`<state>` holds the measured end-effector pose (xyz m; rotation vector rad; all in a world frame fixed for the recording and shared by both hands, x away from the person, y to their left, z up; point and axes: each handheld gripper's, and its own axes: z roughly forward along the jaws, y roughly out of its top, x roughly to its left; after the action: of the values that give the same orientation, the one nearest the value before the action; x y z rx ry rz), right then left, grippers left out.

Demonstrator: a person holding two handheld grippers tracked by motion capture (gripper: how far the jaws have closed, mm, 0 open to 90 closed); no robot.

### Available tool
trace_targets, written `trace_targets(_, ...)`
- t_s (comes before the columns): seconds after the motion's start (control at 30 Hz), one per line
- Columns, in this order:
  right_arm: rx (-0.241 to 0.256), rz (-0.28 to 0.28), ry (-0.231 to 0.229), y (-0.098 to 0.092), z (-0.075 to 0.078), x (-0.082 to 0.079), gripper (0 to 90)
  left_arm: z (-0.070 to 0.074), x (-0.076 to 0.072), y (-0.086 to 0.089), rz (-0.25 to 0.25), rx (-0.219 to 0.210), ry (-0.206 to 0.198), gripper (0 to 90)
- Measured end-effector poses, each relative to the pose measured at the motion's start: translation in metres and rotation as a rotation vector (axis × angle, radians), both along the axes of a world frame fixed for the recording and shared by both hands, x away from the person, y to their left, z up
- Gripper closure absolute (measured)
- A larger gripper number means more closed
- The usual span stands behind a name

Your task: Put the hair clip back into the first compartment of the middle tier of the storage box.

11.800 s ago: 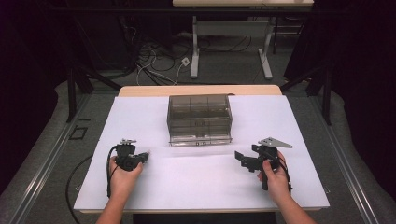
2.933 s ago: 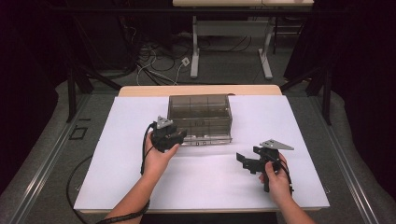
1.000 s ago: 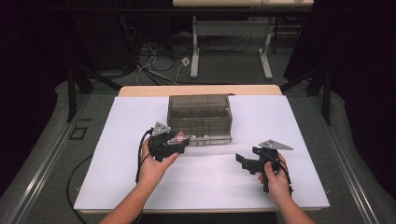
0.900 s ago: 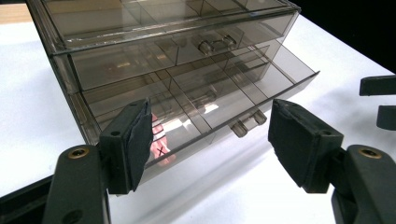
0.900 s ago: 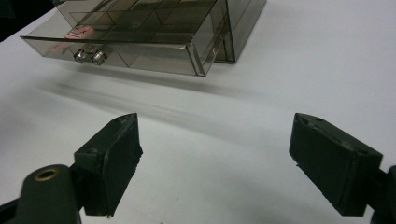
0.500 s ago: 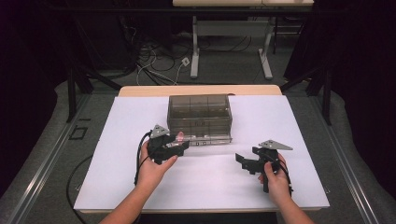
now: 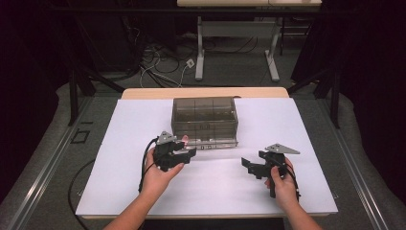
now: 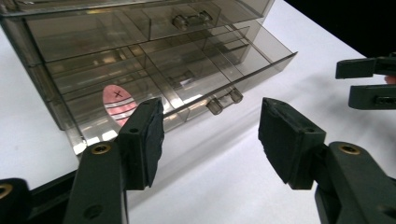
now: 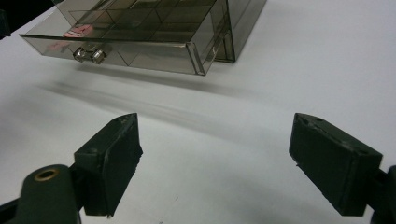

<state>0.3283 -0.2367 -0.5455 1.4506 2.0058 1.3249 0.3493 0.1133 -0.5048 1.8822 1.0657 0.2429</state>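
A smoky clear drawer cabinet [image 7: 205, 115] stands mid-table on the white sheet. Its bottom drawer [image 7: 216, 143] is pulled out toward me. In the left gripper view, a pink oval piece [image 8: 117, 101] marked with an x lies in the drawer [image 8: 187, 88] near the left end, behind the knob [image 8: 224, 100]. My left gripper [image 7: 189, 154] [image 8: 210, 135] is open just in front of the drawer, touching nothing. My right gripper [image 7: 247, 165] [image 9: 217, 163] is open over bare table right of the drawer [image 9: 116, 42], jaws wide and empty.
The white sheet [image 7: 143, 124] covers the table, with bare room left, right and in front of the cabinet. The cabinet's upper drawers [image 8: 154, 23] are closed. Beyond the table are a desk frame [image 7: 234, 43] and floor cables [image 7: 158, 57].
My left gripper went from the table's left to the cabinet front, drew the bottom drawer out, then let go and backed off slightly. The right gripper has stayed put.
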Motion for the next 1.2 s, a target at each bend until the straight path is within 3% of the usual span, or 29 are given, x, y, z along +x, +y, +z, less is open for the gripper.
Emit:
trace_targets(0.3, 0.002, 0.002, 0.002, 0.0, 0.0, 0.0, 15.8, -0.003, -0.002, -0.003, -0.005, 0.004, 0.025, 49.0)
trace_targets(0.6, -0.003, 0.003, -0.002, 0.0, 0.0, 0.0, 15.9, -0.008, -0.002, -0.007, 0.005, 0.006, 0.079, 55.4)
trace_targets(1.2, -0.006, 0.004, 0.001, 0.0, 0.0, 0.0, 15.8, -0.016, 0.001, -0.016, 0.011, 0.028, 0.097, 70.6)
